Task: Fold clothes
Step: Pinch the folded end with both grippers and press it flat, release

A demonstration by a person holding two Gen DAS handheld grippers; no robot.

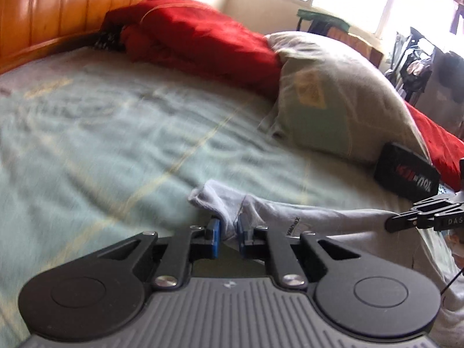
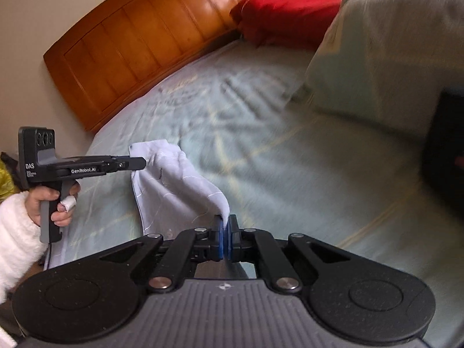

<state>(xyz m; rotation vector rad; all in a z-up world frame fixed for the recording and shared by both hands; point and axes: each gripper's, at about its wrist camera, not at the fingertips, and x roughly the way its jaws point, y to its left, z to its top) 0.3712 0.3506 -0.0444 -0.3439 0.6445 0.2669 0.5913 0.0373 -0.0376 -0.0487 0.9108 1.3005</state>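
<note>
In the left wrist view, the pale garment (image 1: pixel 290 217) was pinched by the left gripper (image 1: pixel 228 226) at six o'clock, a black box (image 1: pixel 406 171) lying at three, while in the right wrist view "GenRobot.AI" was read on that gripper at nine and the right gripper (image 2: pixel 225 232) was clamped on the cloth's corner.

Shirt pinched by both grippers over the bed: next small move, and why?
Probably carry both held corners forward and lay them flat on the bedsheet. The left gripper and the right gripper are each shut on an edge of the pale shirt, which hangs bunched and creased between them, part of it draped off the near edge of the bed. It needs spreading before any fold.
</note>
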